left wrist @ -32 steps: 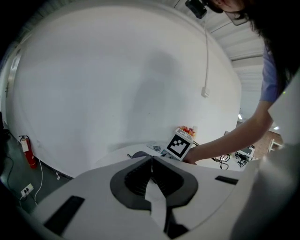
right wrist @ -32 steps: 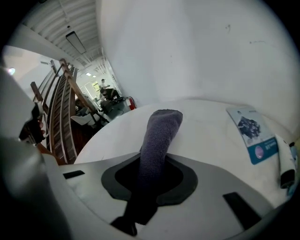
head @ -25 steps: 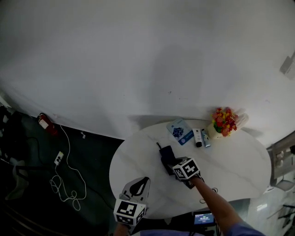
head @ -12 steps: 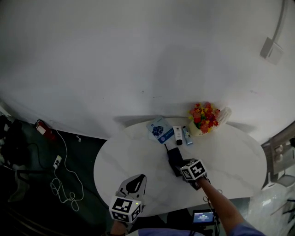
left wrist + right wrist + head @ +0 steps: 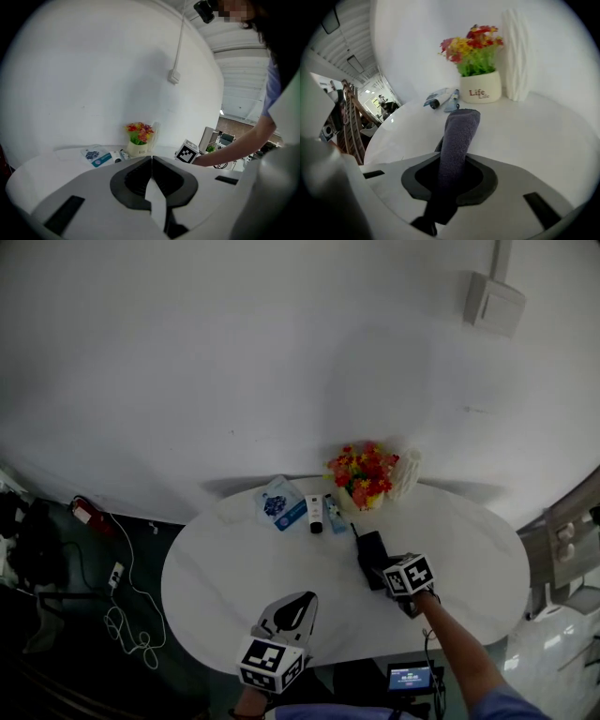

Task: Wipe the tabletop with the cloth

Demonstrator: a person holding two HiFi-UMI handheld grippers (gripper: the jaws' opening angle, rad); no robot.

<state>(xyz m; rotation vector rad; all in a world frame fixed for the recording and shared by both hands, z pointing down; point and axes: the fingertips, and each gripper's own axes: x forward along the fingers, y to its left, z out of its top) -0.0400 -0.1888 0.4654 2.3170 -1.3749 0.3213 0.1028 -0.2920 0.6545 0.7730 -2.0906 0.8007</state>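
A dark grey cloth (image 5: 371, 557) lies on the white oval table (image 5: 225, 577), right of its middle. My right gripper (image 5: 392, 573) is shut on the cloth's near end. In the right gripper view the cloth (image 5: 457, 140) runs up from between the jaws and rests on the tabletop (image 5: 543, 136). My left gripper (image 5: 292, 613) hangs over the table's front edge, shut and empty. In the left gripper view its jaws meet with nothing between them, and the right gripper's marker cube (image 5: 187, 152) shows beyond.
At the table's back stand a flower pot (image 5: 361, 486) and a white ribbed vase (image 5: 405, 474). Left of them lie two small tubes (image 5: 315, 514) and a blue packet (image 5: 279, 504). A red object and white cables (image 5: 122, 615) lie on the dark floor at left.
The right gripper has dragged the cloth rightwards across the table, closer to the flower pot. The head view has swung, so the table sits further left. The left gripper stays at the front edge.
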